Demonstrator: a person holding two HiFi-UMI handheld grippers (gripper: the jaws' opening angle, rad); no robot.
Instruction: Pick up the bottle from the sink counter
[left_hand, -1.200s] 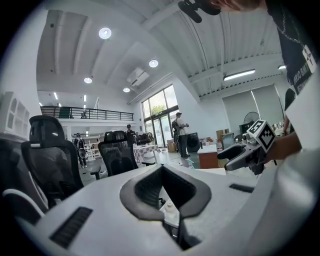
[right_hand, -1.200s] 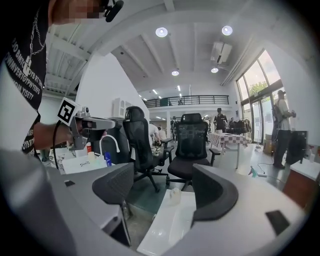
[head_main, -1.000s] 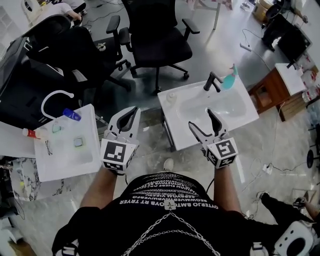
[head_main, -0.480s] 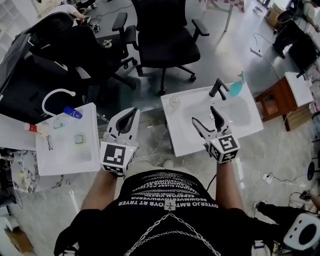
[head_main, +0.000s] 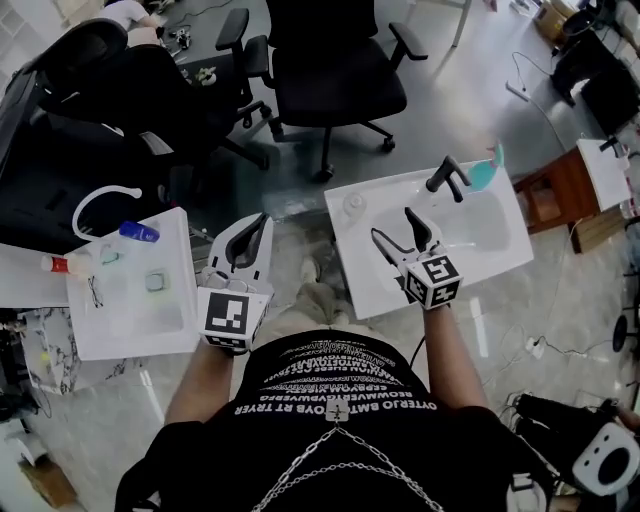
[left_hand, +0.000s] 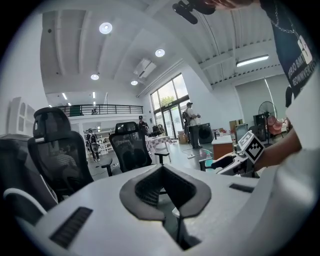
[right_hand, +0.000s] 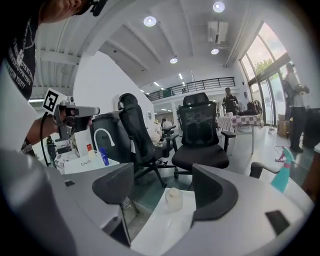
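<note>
Nothing of the pickup is done yet: the small pale bottle (head_main: 352, 204) stands upright on the back left corner of the white sink worktop (head_main: 352, 270), to the left of the black tap (head_main: 447, 175) and untouched. The right gripper (head_main: 393, 226) hovers over the worktop's front left part, nearer the person than the tap. Its jaws are spread wide with nothing between them, and in the right gripper view the bottle (right_hand: 173, 198) sits almost centred in the gap but some way ahead. A teal spray bottle (head_main: 487, 172) stands just right of the tap. The task sentence does not say which bottle is meant, though the gripper's aim suggests the small one. The reach, the closing of the jaws and the lift all remain. The left gripper (head_main: 260, 220) hangs off the worktop, well left of the tap, jaws drawn together on nothing and playing no part. Room looks generous: the path to the bottle crosses bare worktop, and the tap is well to the side. The bottle stands close to the worktop's back and left edges, so a push from the jaws could likely slide it off toward the floor. Beyond that corner is an office chair (head_main: 335, 60), far enough not to hinder.
</note>
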